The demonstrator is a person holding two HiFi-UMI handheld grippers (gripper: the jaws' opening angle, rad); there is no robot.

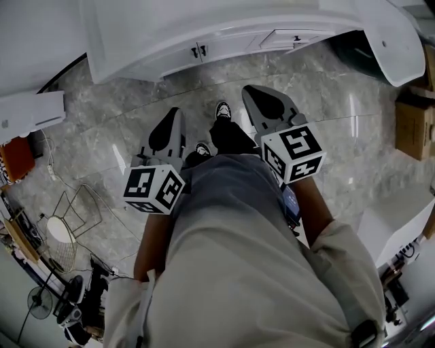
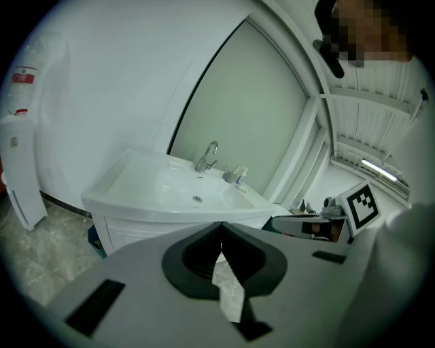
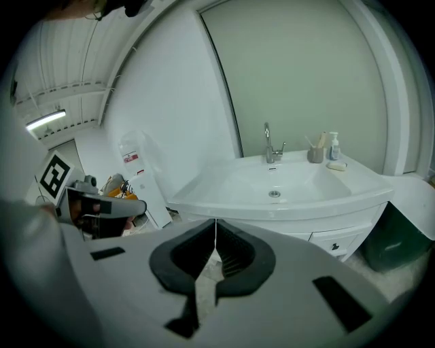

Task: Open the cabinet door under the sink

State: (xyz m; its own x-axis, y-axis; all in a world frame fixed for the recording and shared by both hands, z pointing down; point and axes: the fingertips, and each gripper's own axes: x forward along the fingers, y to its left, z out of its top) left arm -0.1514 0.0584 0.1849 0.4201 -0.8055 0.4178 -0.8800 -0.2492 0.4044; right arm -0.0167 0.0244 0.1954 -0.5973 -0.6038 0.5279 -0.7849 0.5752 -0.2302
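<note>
The white sink (image 1: 224, 20) with its cabinet stands ahead at the top of the head view. The two cabinet doors meet at small dark handles (image 1: 198, 50), and both look shut. My left gripper (image 1: 176, 112) and right gripper (image 1: 253, 90) are held over the marble floor, well short of the cabinet. Both are shut with nothing between the jaws. The left gripper view shows the sink basin (image 2: 178, 189) and the cabinet front (image 2: 121, 232) beyond my left gripper (image 2: 221, 225). The right gripper view shows the sink basin (image 3: 285, 187) and a drawer front (image 3: 335, 242) beyond my right gripper (image 3: 216, 221).
A cardboard box (image 1: 412, 126) sits at the right, a wire basket (image 1: 76, 211) and a fan (image 1: 38, 303) at the left. A dark green bin (image 3: 398, 238) stands right of the cabinet. A faucet (image 3: 271, 145), cup (image 3: 315, 154) and soap bottle (image 3: 334, 147) are on the sink.
</note>
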